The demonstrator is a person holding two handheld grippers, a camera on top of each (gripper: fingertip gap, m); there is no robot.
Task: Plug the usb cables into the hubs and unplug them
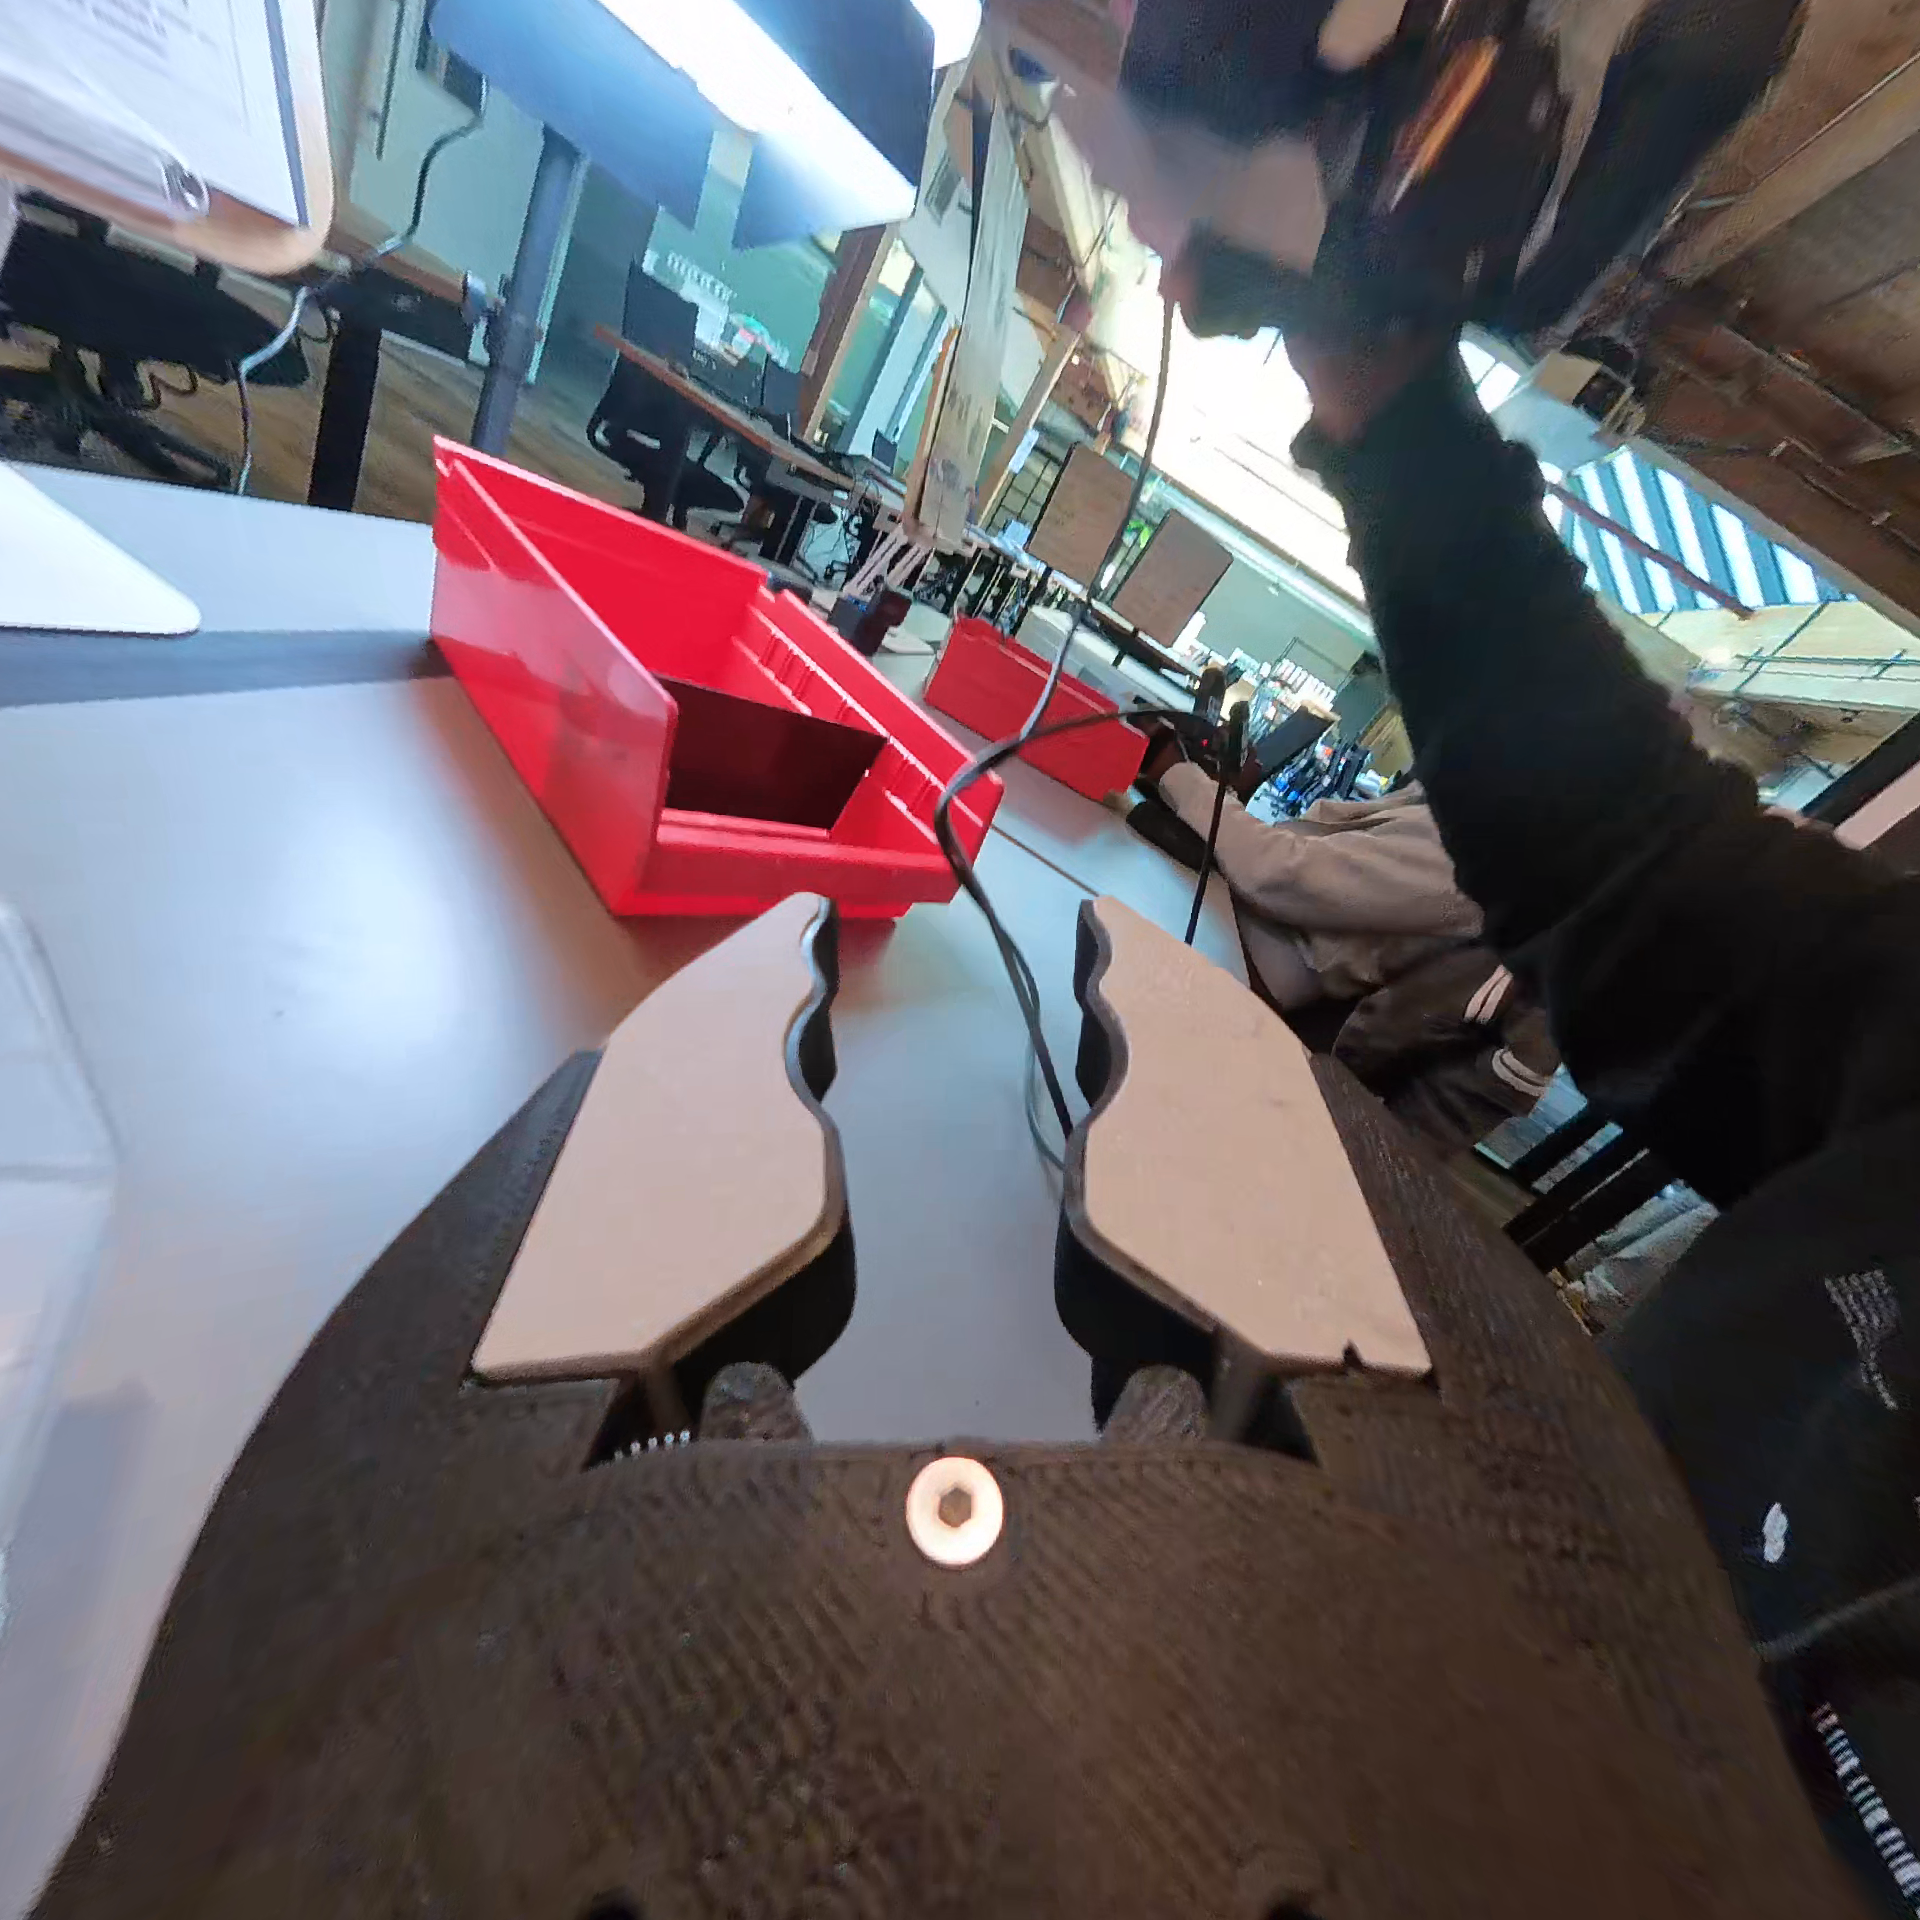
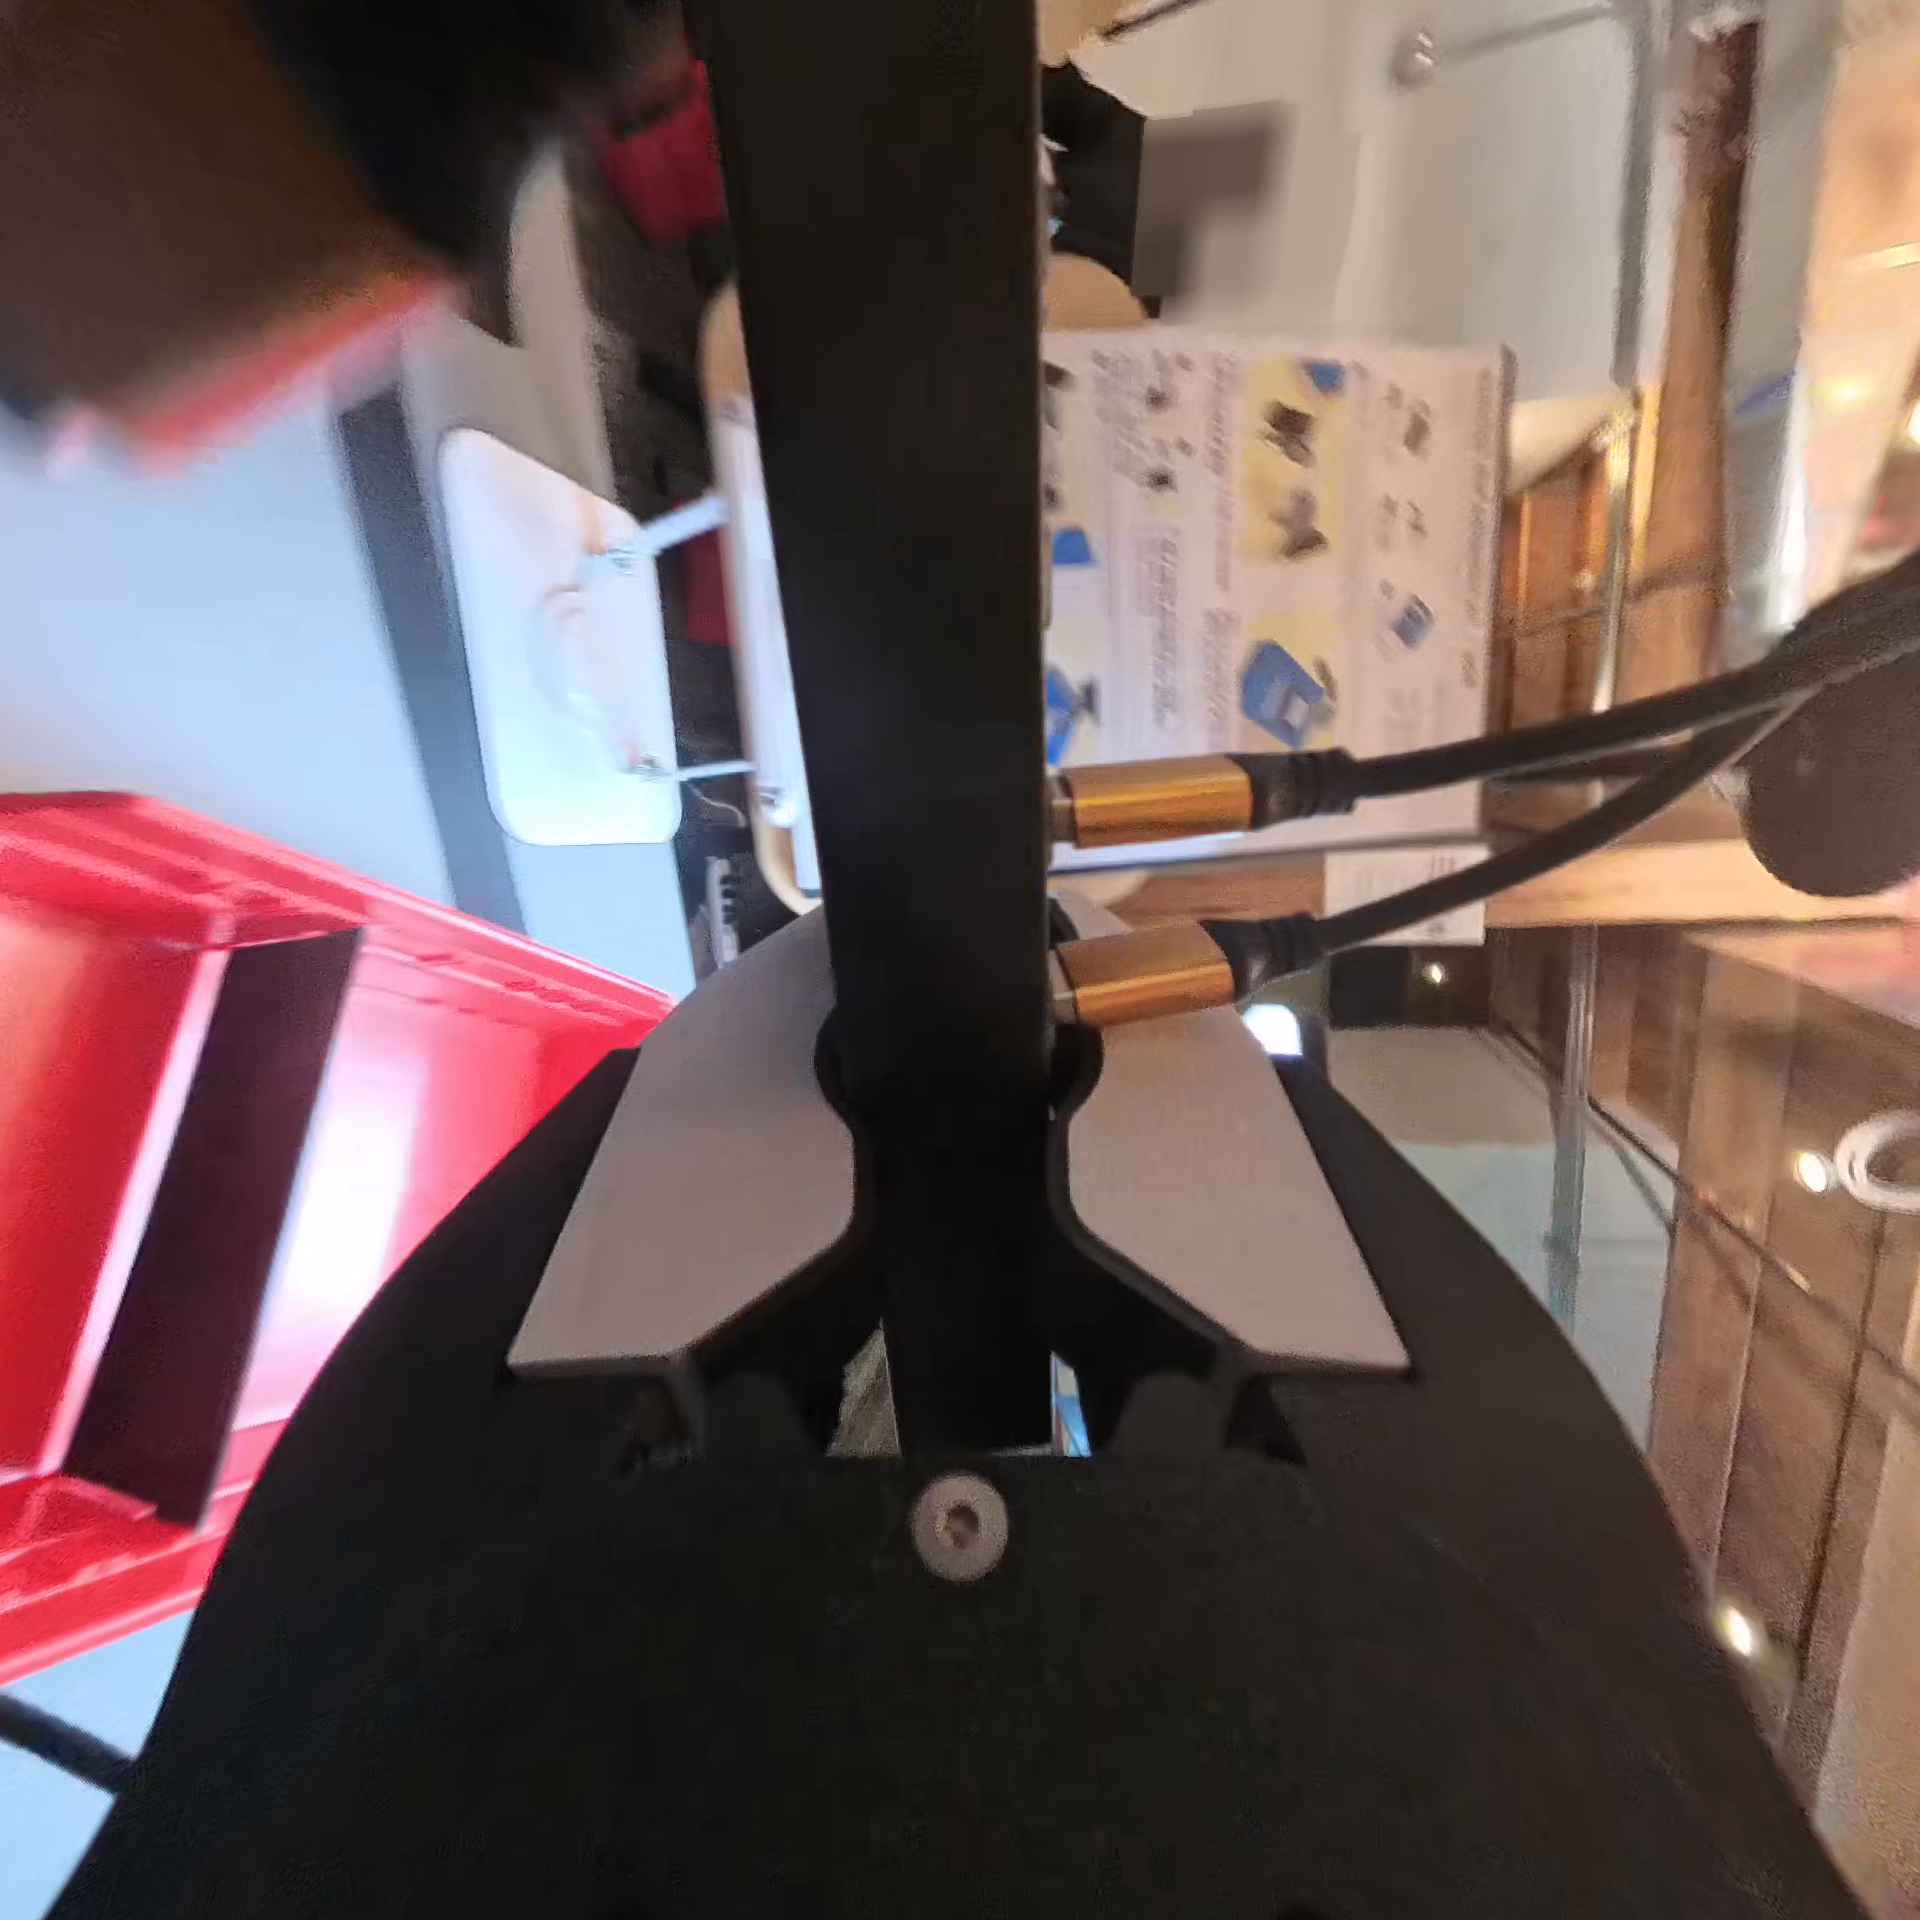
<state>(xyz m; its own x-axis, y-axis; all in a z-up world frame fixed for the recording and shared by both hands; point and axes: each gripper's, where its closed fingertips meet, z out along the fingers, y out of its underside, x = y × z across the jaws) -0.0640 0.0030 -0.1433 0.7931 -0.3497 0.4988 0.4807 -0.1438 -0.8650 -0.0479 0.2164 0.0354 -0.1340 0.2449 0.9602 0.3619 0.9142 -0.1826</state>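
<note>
My right gripper (image 2: 935, 1039) is shut on a long black USB hub (image 2: 904, 520) that stands up between its fingers. Two gold USB plugs, the upper plug (image 2: 1153, 802) and the lower plug (image 2: 1143, 977), sit in the hub's right side. Their black cables (image 2: 1558, 743) run off to the right. My left gripper (image 1: 956, 935) is open and empty, low over the grey table (image 1: 260, 935). A black cable (image 1: 948, 831) lies on the table between its fingers, close to the right finger. The right gripper shows blurred at the top of the left wrist view (image 1: 1351, 156).
A red bin (image 1: 582, 665) with a dark divider stands just ahead of my left gripper and shows at the left of the right wrist view (image 2: 104, 1039). A second red bin (image 1: 1018, 696) sits farther back. A person's black sleeve (image 1: 1558, 727) fills the right side. One gripper's finger ends stand about 30 cm off the other's.
</note>
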